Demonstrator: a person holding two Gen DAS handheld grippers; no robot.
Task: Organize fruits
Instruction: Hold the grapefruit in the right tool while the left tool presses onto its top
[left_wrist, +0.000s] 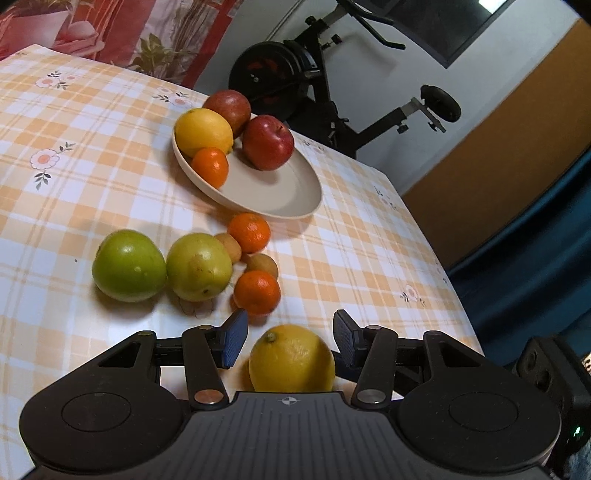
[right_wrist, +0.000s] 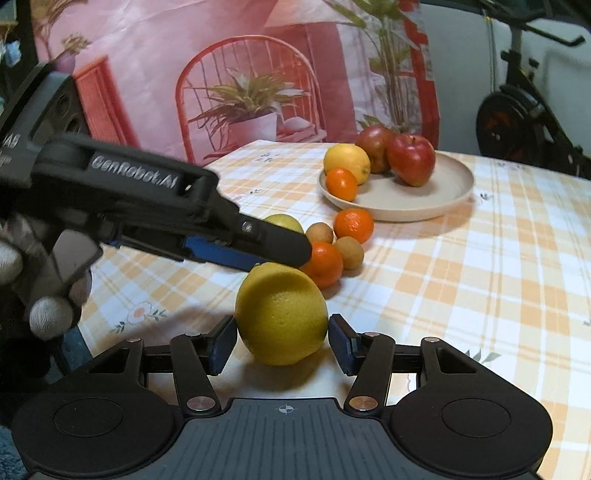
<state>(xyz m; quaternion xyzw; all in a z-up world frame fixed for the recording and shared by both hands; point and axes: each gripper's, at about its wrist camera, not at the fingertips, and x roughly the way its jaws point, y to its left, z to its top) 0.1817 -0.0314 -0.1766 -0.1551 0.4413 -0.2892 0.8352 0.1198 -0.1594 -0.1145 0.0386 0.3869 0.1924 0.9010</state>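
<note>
- Right tool (right_wrist: 281, 323): clenched on the near lemon (right_wrist: 280, 314), one pad on each side at its widest part. The lemon's underside sits on the table (left_wrist: 351, 258), close to the near edge.
- Left tool (left_wrist: 290, 317): jaws apart, nothing gripped. From its own camera the same lemon shows between its fingers. From the right wrist view it seems to sit just over the top of the lemon, but I can't tell for sure whether it touches.
- Gloved hand (right_wrist: 48, 306) holds the left tool's handle, at the left edge of the right wrist view.
- Plate (left_wrist: 288, 192), beige, further back on the table. It holds a second lemon (left_wrist: 203, 131), two red apples (left_wrist: 267, 142) side by side, and a small tangerine (left_wrist: 209, 167) against that lemon. The near half of the plate is bare.
- Loose on the table between plate and tools:
  - two green apples (left_wrist: 128, 265), touching each other
  - two loose tangerines (left_wrist: 249, 232), one just in front of the plate rim, the other just beyond the left tool's tips
  - two small brown fruits (left_wrist: 263, 265) between the tangerines
- Tablecloth is an orange and white check with flowers.
- Exercise bike (left_wrist: 295, 74) stands behind the table.
</note>
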